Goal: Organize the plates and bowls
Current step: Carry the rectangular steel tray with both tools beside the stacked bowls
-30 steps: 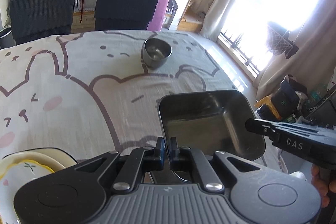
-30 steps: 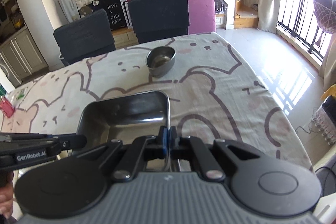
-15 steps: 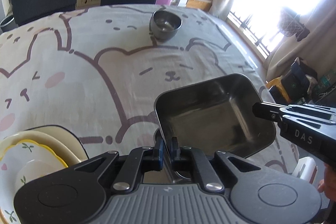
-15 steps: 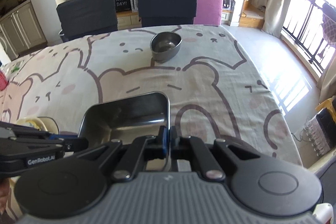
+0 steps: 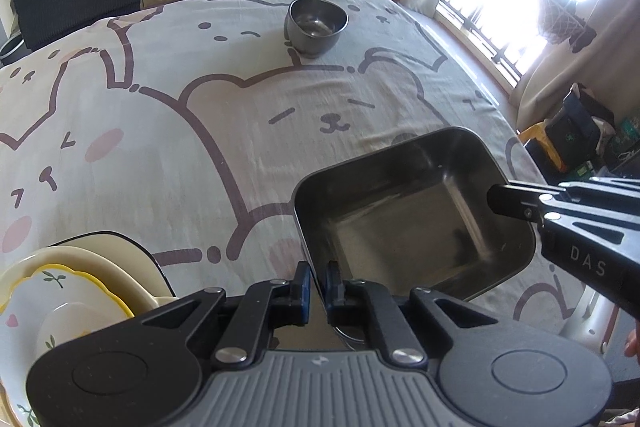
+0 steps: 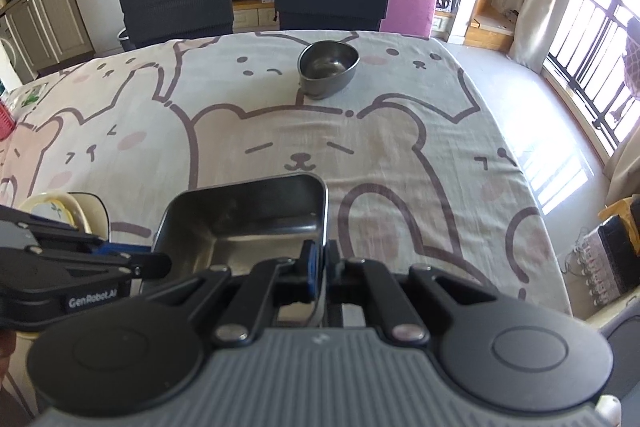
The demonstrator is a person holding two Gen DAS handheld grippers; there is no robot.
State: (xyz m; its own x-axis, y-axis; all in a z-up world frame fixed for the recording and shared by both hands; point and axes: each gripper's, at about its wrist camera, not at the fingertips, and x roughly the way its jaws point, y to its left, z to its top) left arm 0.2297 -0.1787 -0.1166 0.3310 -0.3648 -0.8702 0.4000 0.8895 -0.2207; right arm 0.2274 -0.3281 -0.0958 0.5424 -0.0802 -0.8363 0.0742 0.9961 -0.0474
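Both grippers pinch the same square metal tray (image 5: 404,211) by its thin rim, one on each side. Left gripper (image 5: 318,281): its jaws are nearly pressed together, with only the tray's left wall between the blue pads, close to the near corner. Right gripper (image 6: 320,267): likewise almost closed, its pads clamping the tray's right wall near the near corner. In the left wrist view the right gripper reaches in from the right edge, its black fingers meeting the tray's far-right rim; in the right wrist view the left gripper comes in from the left and meets the tray's left rim.

That tray sits at the near edge of the table, over the bear-print tablecloth (image 5: 240,115); whether its base rests on the cloth or hangs just above it cannot be told. Its inside is bare metal. Well apart from it, toward the far side of the table, stands a small round metal bowl (image 5: 316,27), upright. Near the tray's left side lies a stack of cream and yellow-rimmed plates (image 5: 76,287) with leaf decoration, apart from the tray.
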